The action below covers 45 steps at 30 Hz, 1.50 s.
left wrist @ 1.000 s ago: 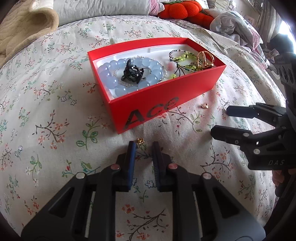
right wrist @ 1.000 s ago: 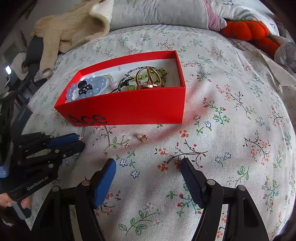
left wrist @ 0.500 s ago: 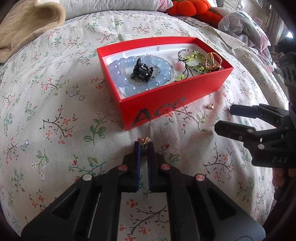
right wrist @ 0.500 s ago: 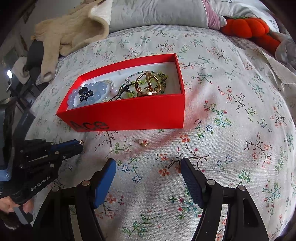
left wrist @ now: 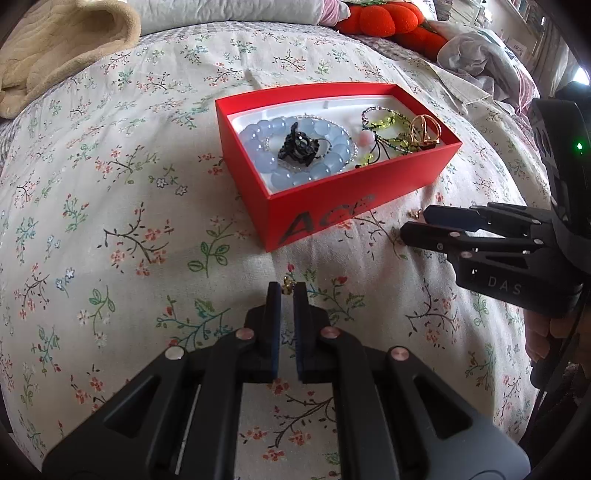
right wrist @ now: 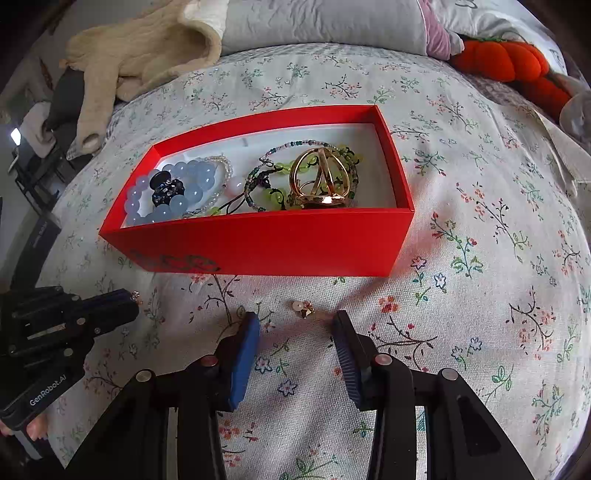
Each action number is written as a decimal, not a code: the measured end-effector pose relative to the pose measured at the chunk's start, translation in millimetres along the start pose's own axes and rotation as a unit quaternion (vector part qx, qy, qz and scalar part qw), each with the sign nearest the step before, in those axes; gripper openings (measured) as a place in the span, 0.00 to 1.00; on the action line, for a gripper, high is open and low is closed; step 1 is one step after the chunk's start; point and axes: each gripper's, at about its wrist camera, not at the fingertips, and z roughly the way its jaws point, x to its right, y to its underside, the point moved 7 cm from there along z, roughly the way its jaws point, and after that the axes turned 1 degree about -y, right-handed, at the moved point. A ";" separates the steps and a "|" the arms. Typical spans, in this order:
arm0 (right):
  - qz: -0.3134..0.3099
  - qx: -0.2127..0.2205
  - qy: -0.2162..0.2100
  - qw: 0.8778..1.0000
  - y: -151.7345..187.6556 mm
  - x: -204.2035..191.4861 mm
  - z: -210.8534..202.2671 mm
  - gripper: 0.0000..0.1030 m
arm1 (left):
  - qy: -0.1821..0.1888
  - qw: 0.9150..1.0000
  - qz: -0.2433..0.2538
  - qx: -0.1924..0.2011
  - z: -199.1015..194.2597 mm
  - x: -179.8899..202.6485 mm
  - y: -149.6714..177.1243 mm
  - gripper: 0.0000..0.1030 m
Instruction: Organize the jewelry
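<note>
A red box (left wrist: 354,206) (right wrist: 258,243) sits on the floral bedspread and holds a blue bead bracelet (left wrist: 295,147) (right wrist: 173,192), green bead strands (right wrist: 273,177) and a gold ring piece (right wrist: 321,181). My left gripper (left wrist: 287,290) is shut on a small gold earring (left wrist: 286,285) (right wrist: 135,295), held above the bedspread in front of the box. My right gripper (right wrist: 295,325) is open, low over the bedspread. A second small gold and pearl earring (right wrist: 303,307) (left wrist: 414,213) lies on the cloth between its fingertips.
A beige blanket (right wrist: 140,55) and a grey pillow (right wrist: 325,22) lie at the back. An orange plush (right wrist: 509,62) lies at the back right. Crumpled clothes (left wrist: 487,55) lie at the right.
My left gripper has closed on the gold earring and lifted it off the cloth. My right gripper has moved forward toward the box until the second earring lies between its fingertips.
</note>
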 end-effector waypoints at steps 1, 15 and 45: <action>0.000 0.000 0.001 1.000 -0.7 -0.6 0.4 0.33 | 0.000 1.000 0.000 0.000 0.0 0.3 -0.5 0.07; 0.011 -0.009 -0.029 0.999 -4.6 -3.4 -4.6 0.06 | 0.008 1.000 -0.016 0.006 -6.6 -0.5 -3.6 0.07; 0.029 0.017 -0.095 0.995 -21.8 11.3 -61.0 0.12 | 0.063 0.993 -0.038 0.096 -42.9 29.9 -65.1 0.07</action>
